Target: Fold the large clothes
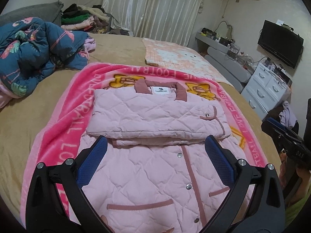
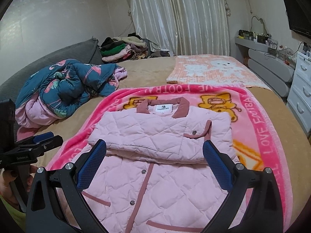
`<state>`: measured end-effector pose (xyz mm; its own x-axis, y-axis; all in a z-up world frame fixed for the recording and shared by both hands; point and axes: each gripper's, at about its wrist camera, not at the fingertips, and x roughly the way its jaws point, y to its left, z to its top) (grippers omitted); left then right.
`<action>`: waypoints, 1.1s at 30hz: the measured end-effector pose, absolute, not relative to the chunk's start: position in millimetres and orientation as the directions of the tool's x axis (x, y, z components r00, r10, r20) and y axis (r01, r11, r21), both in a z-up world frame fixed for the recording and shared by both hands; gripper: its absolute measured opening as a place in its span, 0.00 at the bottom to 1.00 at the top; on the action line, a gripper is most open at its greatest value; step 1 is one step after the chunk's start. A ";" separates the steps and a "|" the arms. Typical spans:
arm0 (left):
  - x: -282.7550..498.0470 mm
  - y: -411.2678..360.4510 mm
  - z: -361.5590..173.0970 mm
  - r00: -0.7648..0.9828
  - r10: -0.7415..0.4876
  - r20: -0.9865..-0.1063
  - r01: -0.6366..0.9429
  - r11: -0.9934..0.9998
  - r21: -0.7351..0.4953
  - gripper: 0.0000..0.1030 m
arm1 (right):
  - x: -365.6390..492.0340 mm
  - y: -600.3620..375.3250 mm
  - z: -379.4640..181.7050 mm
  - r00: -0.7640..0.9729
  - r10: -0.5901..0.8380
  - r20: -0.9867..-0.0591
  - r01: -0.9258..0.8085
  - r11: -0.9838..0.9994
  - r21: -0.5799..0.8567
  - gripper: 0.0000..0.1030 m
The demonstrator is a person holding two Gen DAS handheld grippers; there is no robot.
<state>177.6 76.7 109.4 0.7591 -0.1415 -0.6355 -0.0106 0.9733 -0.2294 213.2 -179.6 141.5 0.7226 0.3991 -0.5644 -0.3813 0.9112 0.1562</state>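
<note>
A pale pink quilted jacket point(image 1: 147, 112) point(image 2: 155, 132) lies face up on a bright pink blanket point(image 1: 64, 120) point(image 2: 258, 136), collar away from me. Its sleeves are folded across the chest and form a thick band above the snap placket. My left gripper point(image 1: 156, 138) hangs open over the jacket's lower half, blue pads wide apart, nothing between them. My right gripper point(image 2: 154, 142) is open in the same way over the same area. Each gripper shows at the edge of the other's view, the right gripper point(image 1: 281, 134) at the right and the left gripper point(image 2: 44, 137) at the left, held by a hand.
The blanket lies on a tan bed point(image 1: 23, 116). A crumpled blue flamingo quilt point(image 1: 33, 52) point(image 2: 68, 85) sits at the left, a pile of clothes point(image 1: 81, 19) point(image 2: 122, 48) behind it. A peach blanket point(image 1: 175, 56) point(image 2: 210, 69) lies at the far right. White drawers point(image 1: 266, 89) stand beside the bed.
</note>
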 end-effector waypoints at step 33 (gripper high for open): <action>125.5 62.2 81.0 0.770 -0.111 -0.628 0.009 0.986 -0.164 0.91 | 161.1 -184.1 119.4 0.749 0.368 -0.551 -0.385 0.918 0.089 0.96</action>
<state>125.5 62.2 81.0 0.7701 -0.1115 -0.6281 0.0089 0.9864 -0.1641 161.1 -184.1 119.4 0.7491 0.3678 -0.5510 -0.3854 0.9184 0.0891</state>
